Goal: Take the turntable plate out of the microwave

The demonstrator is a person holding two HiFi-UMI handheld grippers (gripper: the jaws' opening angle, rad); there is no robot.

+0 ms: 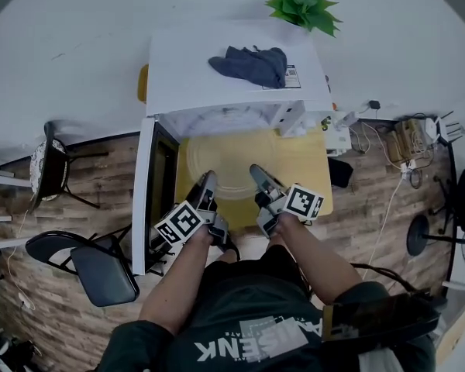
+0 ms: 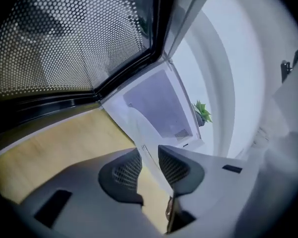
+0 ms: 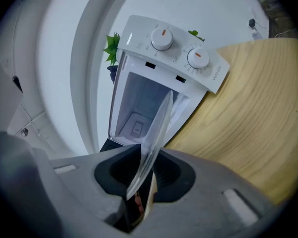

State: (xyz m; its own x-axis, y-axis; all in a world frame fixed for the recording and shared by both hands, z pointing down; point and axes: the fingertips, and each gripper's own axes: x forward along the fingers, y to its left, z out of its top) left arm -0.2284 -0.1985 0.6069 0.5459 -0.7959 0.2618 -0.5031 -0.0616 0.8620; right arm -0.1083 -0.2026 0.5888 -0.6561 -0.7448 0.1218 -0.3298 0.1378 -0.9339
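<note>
Plate (image 1: 231,169) lies about flat, out front of microwave (image 1: 186,72), over desk (image 1: 306,178). L tongs (image 1: 208,180) & R tongs (image 1: 256,172) each clamped on near rim. Cloth (image 1: 252,63) atop microwave.

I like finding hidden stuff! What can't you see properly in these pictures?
- Head view: the microwave hides its own inside under its top.
- Head view: the label on that top is too small to read.
- Head view: the turntable plate is clear glass, so its rim is faint against the table.
- Right gripper view: the marks round the dials are too small.
</note>
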